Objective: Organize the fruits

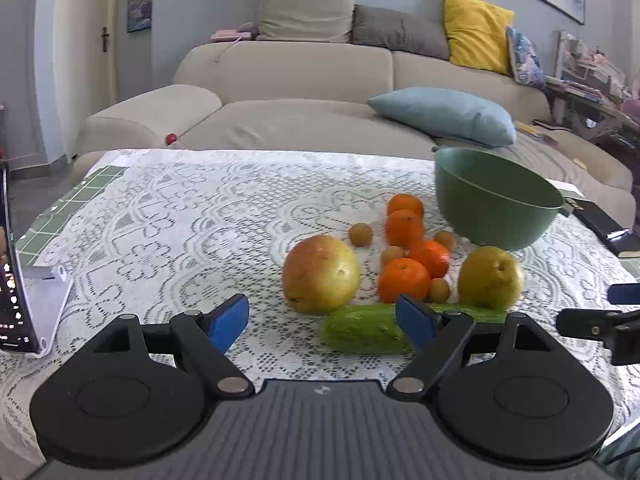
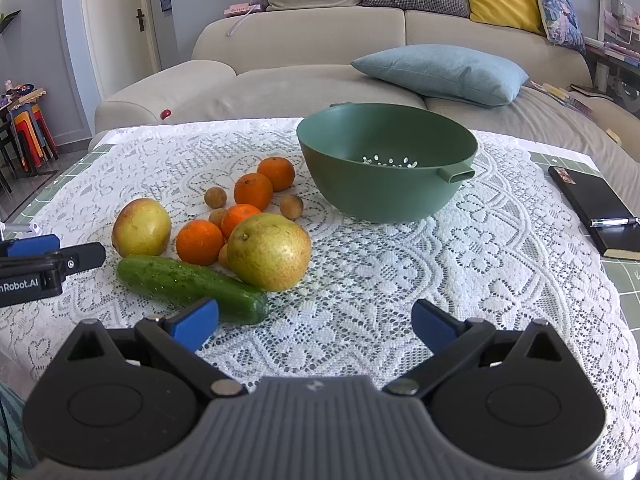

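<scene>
A pile of fruit lies on the lace-covered table [image 2: 460,280]: a reddish-yellow apple [image 1: 321,273] [image 2: 141,227], a yellow-green pear [image 1: 490,277] [image 2: 269,251], several oranges [image 1: 404,281] [image 2: 199,242], several small brown fruits [image 1: 360,234] [image 2: 215,197] and a cucumber [image 1: 364,328] [image 2: 188,283] in front. An empty green colander bowl [image 1: 494,200] [image 2: 386,162] stands behind to the right. My left gripper [image 1: 322,322] is open, just short of the apple and cucumber. My right gripper [image 2: 316,322] is open, to the right of the cucumber's end.
A black notebook with a pen [image 2: 600,210] [image 1: 608,230] lies at the table's right edge. A phone on a stand [image 1: 12,264] is at the left edge. A beige sofa [image 1: 300,92] with cushions is behind the table.
</scene>
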